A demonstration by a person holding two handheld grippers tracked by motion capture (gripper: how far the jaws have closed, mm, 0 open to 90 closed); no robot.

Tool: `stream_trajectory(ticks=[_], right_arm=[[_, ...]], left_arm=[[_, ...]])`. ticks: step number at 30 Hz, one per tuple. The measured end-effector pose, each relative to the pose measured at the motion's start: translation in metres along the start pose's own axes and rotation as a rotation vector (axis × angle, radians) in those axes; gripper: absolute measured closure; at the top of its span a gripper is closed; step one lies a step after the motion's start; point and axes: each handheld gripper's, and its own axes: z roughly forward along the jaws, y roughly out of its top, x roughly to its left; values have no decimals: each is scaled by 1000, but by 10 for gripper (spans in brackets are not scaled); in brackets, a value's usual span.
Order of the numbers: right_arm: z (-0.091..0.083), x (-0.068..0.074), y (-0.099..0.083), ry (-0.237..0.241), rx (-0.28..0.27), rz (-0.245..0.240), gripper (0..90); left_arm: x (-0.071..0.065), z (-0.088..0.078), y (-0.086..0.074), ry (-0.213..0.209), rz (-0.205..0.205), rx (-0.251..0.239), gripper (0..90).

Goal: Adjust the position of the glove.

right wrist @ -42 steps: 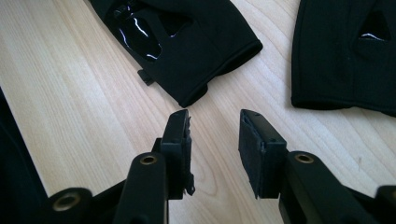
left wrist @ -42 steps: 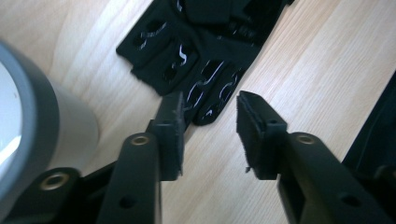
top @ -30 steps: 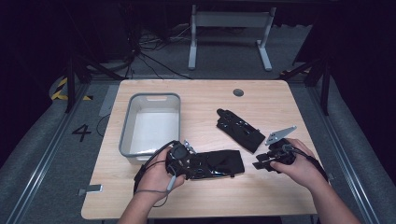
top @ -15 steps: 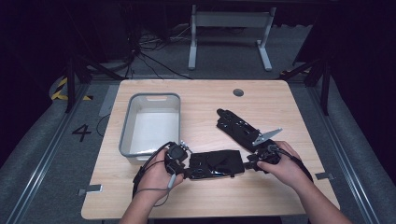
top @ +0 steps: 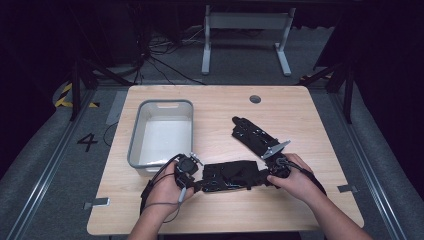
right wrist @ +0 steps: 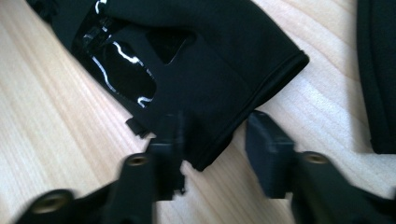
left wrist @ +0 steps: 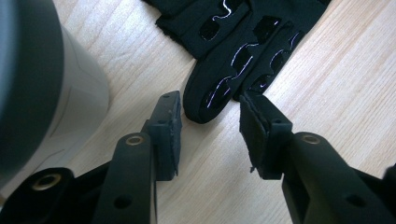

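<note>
A black glove (top: 232, 176) with glossy patches lies flat near the table's front edge, between my two grippers. My left gripper (top: 189, 172) is at its fingertip end. In the left gripper view the jaws stand open (left wrist: 210, 105) on either side of one fingertip of the glove (left wrist: 233, 46). My right gripper (top: 276, 170) is at the cuff end. Its jaws are open (right wrist: 215, 126) with a corner of the glove's cuff (right wrist: 210, 60) between them. A second black glove (top: 252, 135) lies farther back, to the right.
A grey plastic bin (top: 150, 160) stands at the left of the wooden table (top: 310, 125), close beside my left gripper; its rounded wall (left wrist: 37, 70) is just left of the jaws. The second glove's edge (right wrist: 378, 70) lies right of my right gripper.
My right gripper has moved left from beside the far glove to the cuff of the front glove. My left gripper has stayed at the fingertip end.
</note>
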Motion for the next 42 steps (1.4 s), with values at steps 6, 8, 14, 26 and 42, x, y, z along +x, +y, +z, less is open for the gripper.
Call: stream_trajectory(ticks=[6, 8, 14, 26, 42], right_arm=[[-2, 2, 1, 15, 18, -40, 826], [-2, 2, 1, 17, 21, -39, 843], [-1, 3, 0, 19, 16, -36, 861], [-8, 8, 0, -10, -28, -65, 887], [-69, 35, -33, -31, 41, -35, 886]], left_arm=[[-1, 2, 1, 13, 36, -5, 598], [-2, 5, 2, 13, 57, 2, 590], [-6, 17, 5, 15, 79, 34, 616], [-16, 13, 9, 95, 142, 56, 830], [-52, 1, 33, -14, 306, 78, 827]])
